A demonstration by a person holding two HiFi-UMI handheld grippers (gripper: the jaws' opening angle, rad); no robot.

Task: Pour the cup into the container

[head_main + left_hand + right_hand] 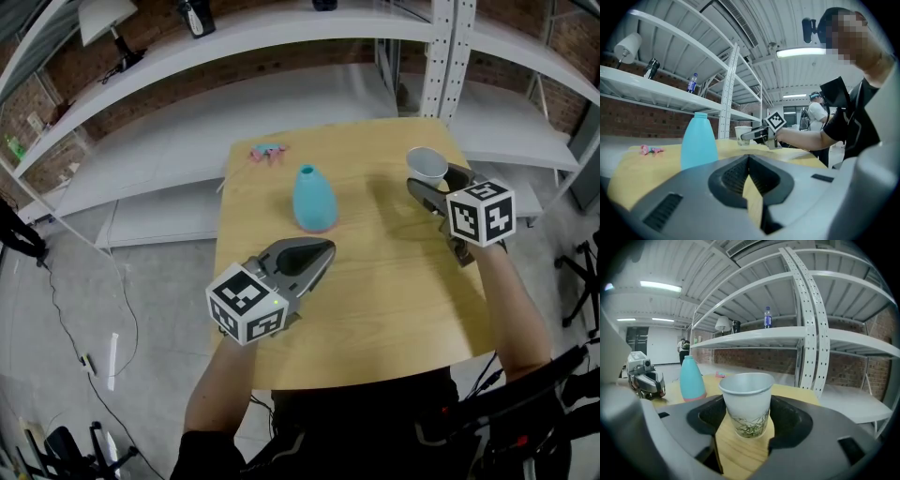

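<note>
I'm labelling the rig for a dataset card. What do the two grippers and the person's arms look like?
The left gripper and right gripper are grey shells with dark ribbed pads, each carrying a white cube of black square markers. The person wears a black short-sleeved top.

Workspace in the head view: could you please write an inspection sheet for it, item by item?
Surface: wooden table, no spill seen.
Job's things: white cup upright at right; blue container upright mid-table.
Clutter: small pink item near far edge.
Grippers: left gripper shut, empty; right gripper open, jaws either side of the cup.
Cables: black cable on floor at left.
Surroundings: white shelving, brick wall behind.
</note>
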